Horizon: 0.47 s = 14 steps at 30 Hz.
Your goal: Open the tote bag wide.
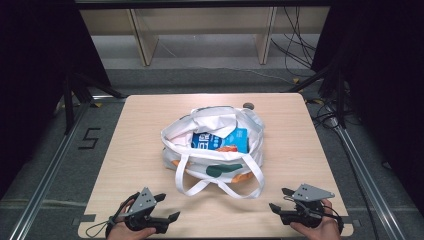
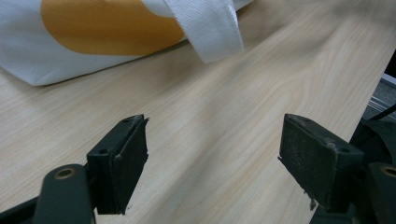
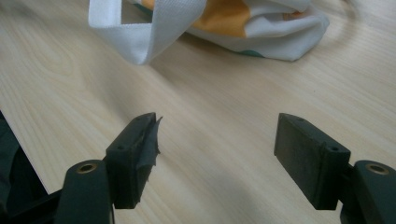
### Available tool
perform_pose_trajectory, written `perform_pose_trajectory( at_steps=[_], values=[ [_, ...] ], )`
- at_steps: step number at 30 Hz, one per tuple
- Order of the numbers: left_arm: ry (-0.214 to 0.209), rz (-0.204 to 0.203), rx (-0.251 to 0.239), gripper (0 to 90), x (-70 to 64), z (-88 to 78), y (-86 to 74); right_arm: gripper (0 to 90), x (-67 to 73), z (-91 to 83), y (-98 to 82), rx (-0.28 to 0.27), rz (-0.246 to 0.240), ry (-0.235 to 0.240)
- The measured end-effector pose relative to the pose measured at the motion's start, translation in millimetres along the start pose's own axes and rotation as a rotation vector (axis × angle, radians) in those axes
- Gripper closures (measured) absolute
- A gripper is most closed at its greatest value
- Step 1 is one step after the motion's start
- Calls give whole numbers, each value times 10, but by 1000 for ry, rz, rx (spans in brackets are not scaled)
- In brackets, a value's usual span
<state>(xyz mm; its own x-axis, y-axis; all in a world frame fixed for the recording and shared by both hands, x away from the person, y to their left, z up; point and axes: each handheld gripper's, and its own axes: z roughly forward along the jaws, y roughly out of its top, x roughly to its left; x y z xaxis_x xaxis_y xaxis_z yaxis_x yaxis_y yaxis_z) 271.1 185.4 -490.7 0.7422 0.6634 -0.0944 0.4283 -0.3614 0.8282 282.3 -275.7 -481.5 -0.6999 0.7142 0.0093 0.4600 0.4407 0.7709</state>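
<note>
I have a gripper in each hand at the near edge of the table (image 1: 300, 150), and both are empty: the left gripper (image 1: 167, 207) has its jaws standing well apart over bare wood, and the right gripper (image 1: 279, 199) is spread just as wide with nothing between its pads. The bag (image 1: 212, 145) sits in the middle of the table, well apart from both, white with orange and green patches, its mouth slumped open on a blue packet (image 1: 220, 140) lying inside. Its two handles (image 1: 220, 187) trail toward me in loops flat on the wood; in the left gripper view one strap (image 2: 205, 28) hangs just beyond my jaws, and in the right gripper view another strap (image 3: 140, 37) lies ahead. I judge this as the approach, nothing grasped yet. Next I would reach forward, slide a jaw under each limp strap and pinch it, since the fabric lies flat and may slip away.
</note>
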Motion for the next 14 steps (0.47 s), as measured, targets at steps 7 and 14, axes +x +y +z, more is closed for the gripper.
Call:
perform_pose_trajectory(
  at_steps=[7, 14],
  values=[
    [6, 28, 23, 227, 14, 2, -1, 313, 13, 21, -9, 11, 6, 8],
    [8, 7, 18, 227, 24, 11, -12, 313, -3, 26, -16, 7, -5, -8]
  ],
)
